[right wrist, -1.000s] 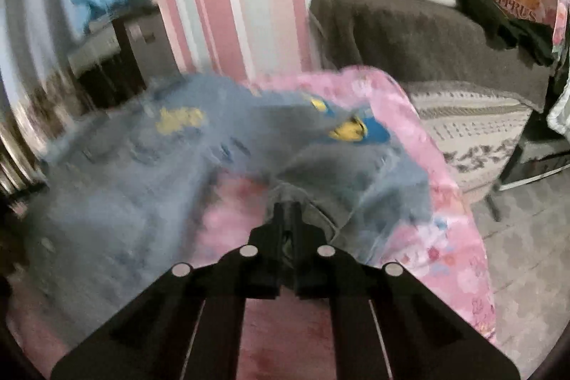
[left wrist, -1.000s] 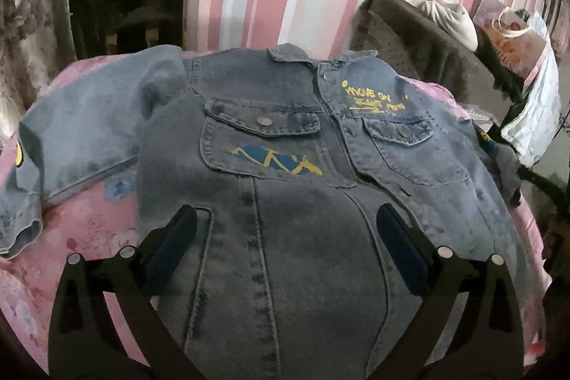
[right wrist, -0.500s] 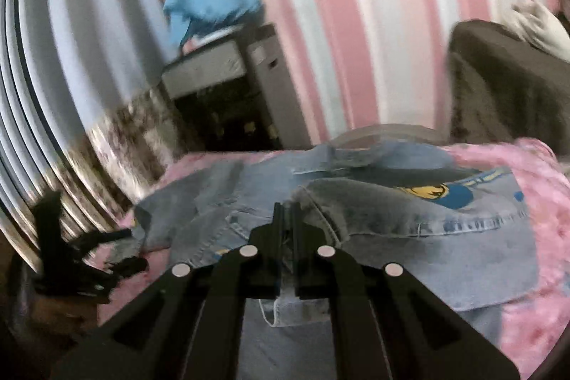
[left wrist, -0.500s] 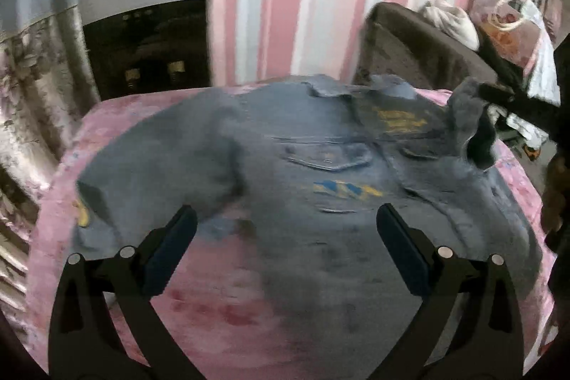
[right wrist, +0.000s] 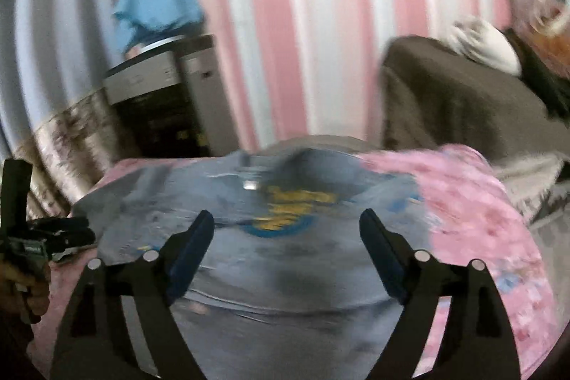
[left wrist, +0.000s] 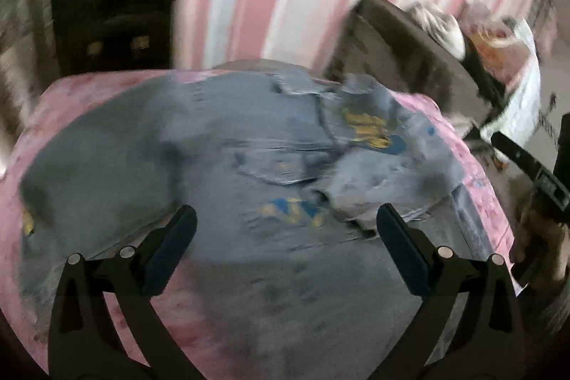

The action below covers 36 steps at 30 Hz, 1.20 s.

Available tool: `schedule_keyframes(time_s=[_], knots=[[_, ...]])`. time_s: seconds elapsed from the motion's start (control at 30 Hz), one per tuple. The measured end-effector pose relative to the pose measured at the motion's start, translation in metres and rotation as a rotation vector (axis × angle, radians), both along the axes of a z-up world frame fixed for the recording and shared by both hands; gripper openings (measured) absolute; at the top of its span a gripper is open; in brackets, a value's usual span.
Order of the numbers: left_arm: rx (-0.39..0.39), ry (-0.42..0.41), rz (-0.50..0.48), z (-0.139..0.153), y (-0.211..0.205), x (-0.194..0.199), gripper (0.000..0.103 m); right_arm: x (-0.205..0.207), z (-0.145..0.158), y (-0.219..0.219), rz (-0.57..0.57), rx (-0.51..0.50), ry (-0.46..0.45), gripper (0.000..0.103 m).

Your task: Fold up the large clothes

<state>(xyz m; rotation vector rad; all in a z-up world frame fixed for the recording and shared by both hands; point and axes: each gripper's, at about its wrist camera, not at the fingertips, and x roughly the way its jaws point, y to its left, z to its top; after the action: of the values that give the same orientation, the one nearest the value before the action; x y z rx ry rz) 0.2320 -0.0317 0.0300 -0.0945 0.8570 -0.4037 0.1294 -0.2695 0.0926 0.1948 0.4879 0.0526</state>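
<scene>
Left wrist view: left tongs spread above jacket on bed; right tongs spread too, empty.

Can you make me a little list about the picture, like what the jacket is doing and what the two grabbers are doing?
garment: denim jacket, front side up, blurry
jacket sleeve: one sleeve lies folded across the chest
other sleeve: spread out flat to the side
surface: pink blanket under the jacket
left gripper: open, holding nothing, above the jacket
right gripper: open, holding nothing, above the folded sleeve
behind: striped pink wall, brown sofa
</scene>
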Motion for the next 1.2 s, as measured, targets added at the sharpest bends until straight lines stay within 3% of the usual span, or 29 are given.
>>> schedule_keyframes(time_s=[0.2, 0.37, 0.4, 0.47, 0.53, 0.57, 0.67, 0.77, 0.87, 1.07, 1.13, 1.2], knots=[[0.117, 0.03, -0.03, -0.021, -0.069, 0.03, 0.1, -0.007, -0.02, -0.057, -0.023, 0.06, 0.01, 0.086], [0.156, 0.177, -0.039, -0.062, -0.095, 0.058, 0.099, -0.001, -0.033, -0.09, 0.005, 0.066, 0.023, 0.09], [0.136, 0.235, -0.045, -0.074, -0.101, 0.066, 0.094, 0.002, -0.036, -0.095, 0.017, 0.074, 0.03, 0.09], [0.142, 0.244, -0.024, -0.083, -0.105, 0.071, 0.085, 0.009, -0.042, -0.106, 0.03, 0.082, 0.044, 0.09], [0.155, 0.207, -0.023, -0.082, -0.109, 0.071, 0.059, 0.016, -0.048, -0.117, 0.043, 0.101, 0.052, 0.09], [0.14, 0.197, -0.036, -0.079, -0.112, 0.072, 0.041, 0.019, -0.049, -0.119, 0.049, 0.106, 0.053, 0.09], [0.162, 0.114, -0.042, -0.06, -0.117, 0.068, 0.037, 0.03, -0.054, -0.125, 0.062, 0.109, 0.057, 0.09], [0.204, 0.041, -0.066, -0.031, -0.12, 0.073, 0.037, 0.038, -0.052, -0.126, 0.062, 0.109, 0.049, 0.09], [0.238, 0.019, -0.026, -0.016, -0.103, 0.092, 0.038, 0.05, -0.048, -0.125, 0.056, 0.104, 0.045, 0.09], [0.324, 0.032, 0.104, -0.025, -0.057, 0.132, 0.044, 0.083, -0.047, -0.105, 0.086, 0.058, 0.097, 0.09], [0.365, 0.088, 0.091, -0.043, -0.056, 0.142, 0.053, 0.095, -0.052, -0.093, 0.095, 0.016, 0.136, 0.09], [0.396, 0.097, 0.082, -0.057, -0.06, 0.145, 0.09, 0.104, -0.06, -0.084, 0.084, -0.031, 0.171, 0.09]])
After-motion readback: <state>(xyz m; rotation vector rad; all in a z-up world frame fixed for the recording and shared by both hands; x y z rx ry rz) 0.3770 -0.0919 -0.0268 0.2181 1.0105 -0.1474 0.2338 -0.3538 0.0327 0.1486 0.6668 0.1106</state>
